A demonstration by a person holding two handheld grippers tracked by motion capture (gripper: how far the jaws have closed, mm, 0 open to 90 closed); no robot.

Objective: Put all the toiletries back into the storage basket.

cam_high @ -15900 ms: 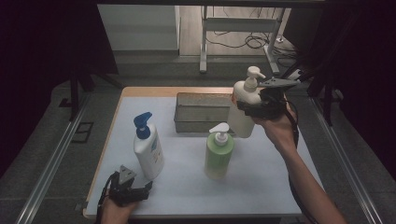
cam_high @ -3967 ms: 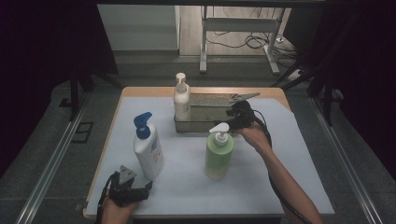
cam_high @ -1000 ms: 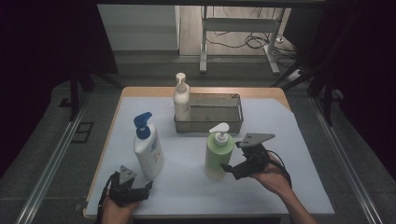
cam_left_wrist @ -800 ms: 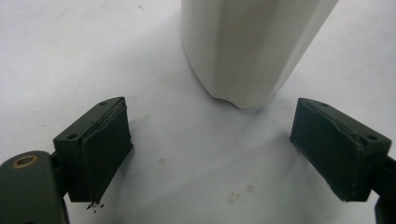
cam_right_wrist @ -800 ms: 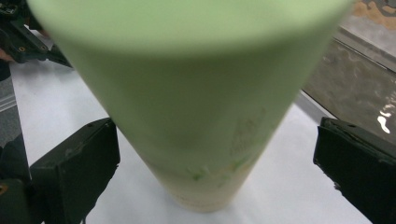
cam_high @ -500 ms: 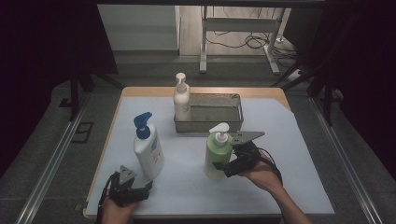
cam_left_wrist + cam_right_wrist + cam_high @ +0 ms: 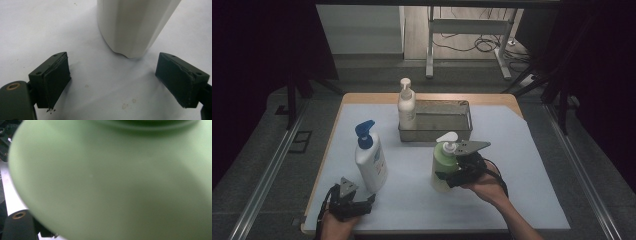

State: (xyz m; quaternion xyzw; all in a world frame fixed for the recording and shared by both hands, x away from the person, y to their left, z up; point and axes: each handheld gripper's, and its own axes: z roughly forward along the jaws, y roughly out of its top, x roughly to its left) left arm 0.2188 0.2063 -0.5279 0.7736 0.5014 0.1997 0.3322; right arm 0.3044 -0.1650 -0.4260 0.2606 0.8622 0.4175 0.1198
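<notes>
Our right gripper, jaws just closing around the green bottle at table centre, five o'clock of the tray; whether they press, we cannot tell. Our left gripper gapes empty.

My wooden-edged table is covered by a pale white sheet. On the sheet stand a green pump bottle, a white bottle with a blue pump, and a rectangular metal tray at the back.
</notes>
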